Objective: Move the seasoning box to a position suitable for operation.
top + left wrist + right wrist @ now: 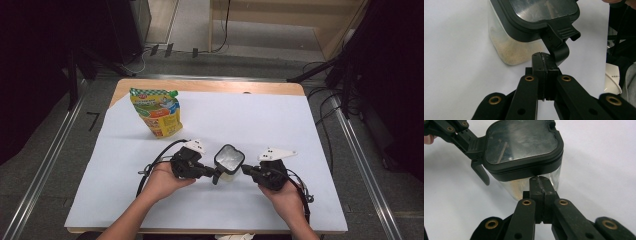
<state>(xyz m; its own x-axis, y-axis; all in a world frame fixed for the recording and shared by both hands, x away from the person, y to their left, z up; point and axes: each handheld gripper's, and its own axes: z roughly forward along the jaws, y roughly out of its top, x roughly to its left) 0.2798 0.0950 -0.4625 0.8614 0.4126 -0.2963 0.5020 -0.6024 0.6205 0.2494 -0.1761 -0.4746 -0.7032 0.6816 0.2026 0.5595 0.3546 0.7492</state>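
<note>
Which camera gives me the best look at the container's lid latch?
The left gripper view: the latch sits close and sharp, just beyond the closed left tool. The right gripper view shows it side-on at the lid's edge; the high view shows it tiny.

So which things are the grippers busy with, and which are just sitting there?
Busy with:
- clear plastic container with a black-rimmed lid
- black latch handle on the lid
- left gripper, jaws closed at the latch
- right gripper, jaws closed against the container

Just sitting there:
- yellow and green snack pouch
- white table cover
</note>
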